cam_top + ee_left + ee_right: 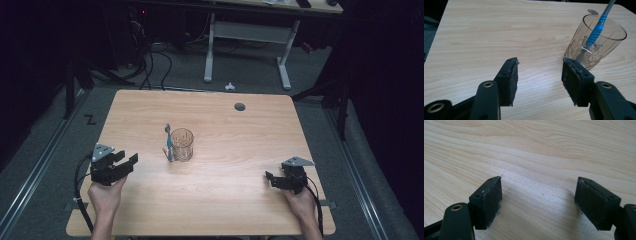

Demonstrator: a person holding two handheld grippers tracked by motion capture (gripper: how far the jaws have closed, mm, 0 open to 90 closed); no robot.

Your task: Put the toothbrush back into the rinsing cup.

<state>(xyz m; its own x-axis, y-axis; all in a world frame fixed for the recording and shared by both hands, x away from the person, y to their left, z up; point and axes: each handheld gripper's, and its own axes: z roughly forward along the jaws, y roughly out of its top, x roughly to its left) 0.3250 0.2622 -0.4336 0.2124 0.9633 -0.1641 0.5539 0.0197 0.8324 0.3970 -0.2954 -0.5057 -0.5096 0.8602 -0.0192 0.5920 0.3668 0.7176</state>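
Toothbrush point(596, 32) is leaning inside the clear cup point(596, 47), standing just ahead-right of the left gripper point(539, 75), jaws apart; right gripper point(537, 200) is gaping over bare table point(536, 150).

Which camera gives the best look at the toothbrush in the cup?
The left gripper view: the toothbrush is close, its blue grip and grey shaft clear through the clear cup, though its top is cut off. The high view shows the whole toothbrush, small, leaning at the cup's left side. The right gripper view shows bare table.
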